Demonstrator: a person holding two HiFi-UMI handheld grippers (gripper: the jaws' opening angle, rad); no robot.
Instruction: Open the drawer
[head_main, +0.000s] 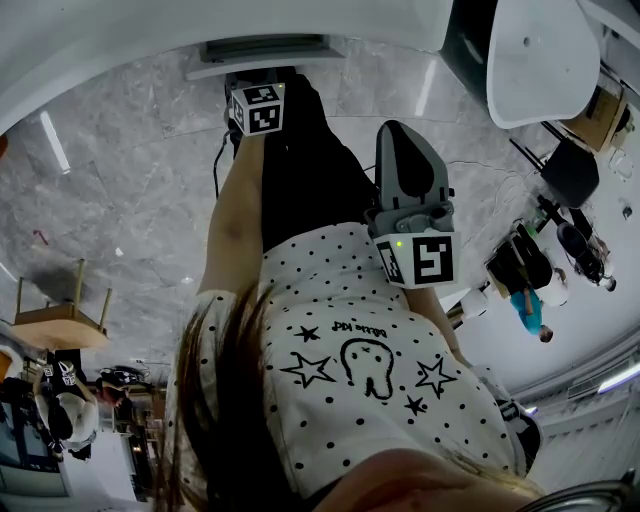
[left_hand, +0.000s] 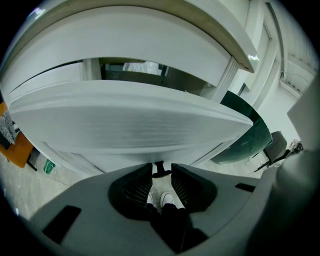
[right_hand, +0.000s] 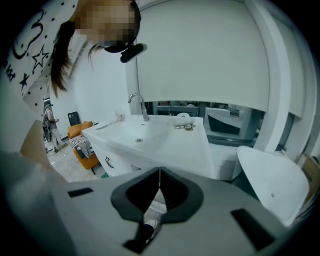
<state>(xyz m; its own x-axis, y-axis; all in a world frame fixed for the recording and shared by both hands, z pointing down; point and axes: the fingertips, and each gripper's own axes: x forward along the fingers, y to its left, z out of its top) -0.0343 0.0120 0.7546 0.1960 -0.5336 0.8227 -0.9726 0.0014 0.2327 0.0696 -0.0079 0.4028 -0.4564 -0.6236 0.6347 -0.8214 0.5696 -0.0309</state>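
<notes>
At the far left of the head view a wooden stool (head_main: 60, 318) stands on the grey marble floor (head_main: 130, 180), well apart from the person in the white star-printed shirt (head_main: 360, 370). Further right, the left gripper (left_hand: 161, 166) points steeply down at the white drawer (left_hand: 130, 125), which sits under a white counter (left_hand: 150, 40) straight ahead of the person; a dark gap shows along the top of its front. The jaws stand partly apart, and a small dark handle (left_hand: 159, 170) on the drawer front is caught between their tips, filling the space from one pad to the other. Right of that, the right gripper (right_hand: 159, 175) is held apart from the drawer, in front of the person's body, its jaws pressed together with nothing between them. Past its tips lies a white vanity top (right_hand: 185, 145) with a basin and a curved tap (right_hand: 137, 102), and at the far right a white chair (right_hand: 272, 175) stands near it
</notes>
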